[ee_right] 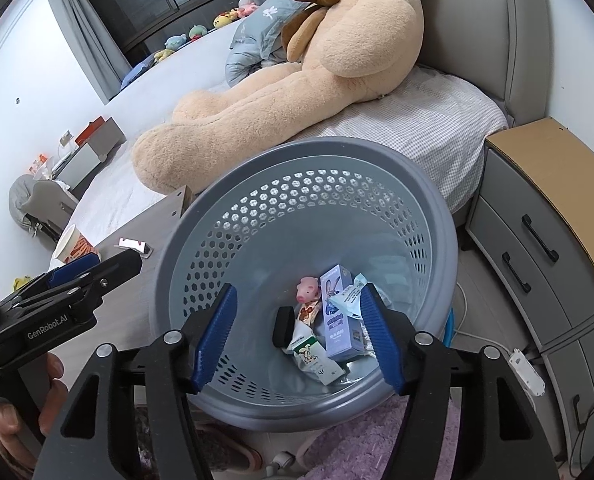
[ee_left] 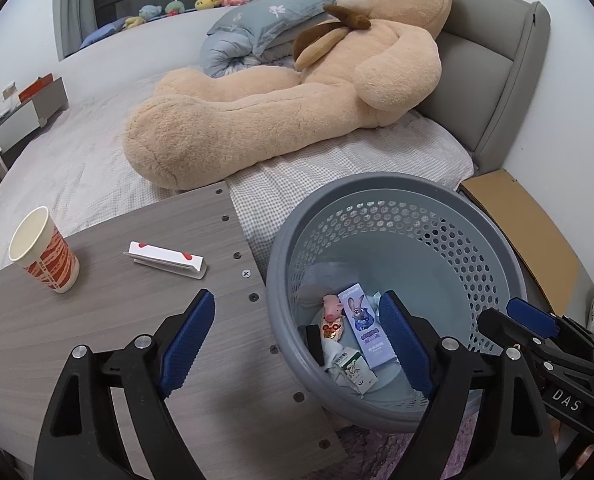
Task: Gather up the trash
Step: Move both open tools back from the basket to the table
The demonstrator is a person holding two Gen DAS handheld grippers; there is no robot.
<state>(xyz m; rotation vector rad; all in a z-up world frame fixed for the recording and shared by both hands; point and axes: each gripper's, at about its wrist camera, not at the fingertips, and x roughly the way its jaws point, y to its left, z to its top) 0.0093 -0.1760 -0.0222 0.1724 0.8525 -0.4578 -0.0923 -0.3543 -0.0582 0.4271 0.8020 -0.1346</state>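
A grey perforated basket (ee_left: 377, 184) (ee_right: 297, 148) stands beside the wooden table (ee_left: 97, 320). Inside it lie a purple rabbit box (ee_left: 363, 328) (ee_right: 339, 328), a pink pig wrapper (ee_left: 333, 308) (ee_right: 308, 288), a green-and-white carton (ee_left: 355, 370) (ee_right: 313, 360), a black piece (ee_right: 283, 326) and crumpled paper. On the table stand an orange paper cup (ee_left: 45, 256) (ee_right: 71, 244) and a white box with red marks (ee_left: 165, 260) (ee_right: 135, 246). My left gripper (ee_left: 297, 300) is open and holds nothing, straddling the table edge and basket rim. My right gripper (ee_right: 299, 290) hangs open over the basket with nothing between its pads.
A big tan teddy bear (ee_left: 297, 92) lies on the bed (ee_left: 77, 152) behind the table. A grey nightstand (ee_right: 545, 232) with cardboard on top stands right of the basket. A purple rug (ee_right: 377, 440) and a white power strip (ee_right: 527, 368) lie on the floor. A hand (ee_right: 25, 408) holds the left gripper.
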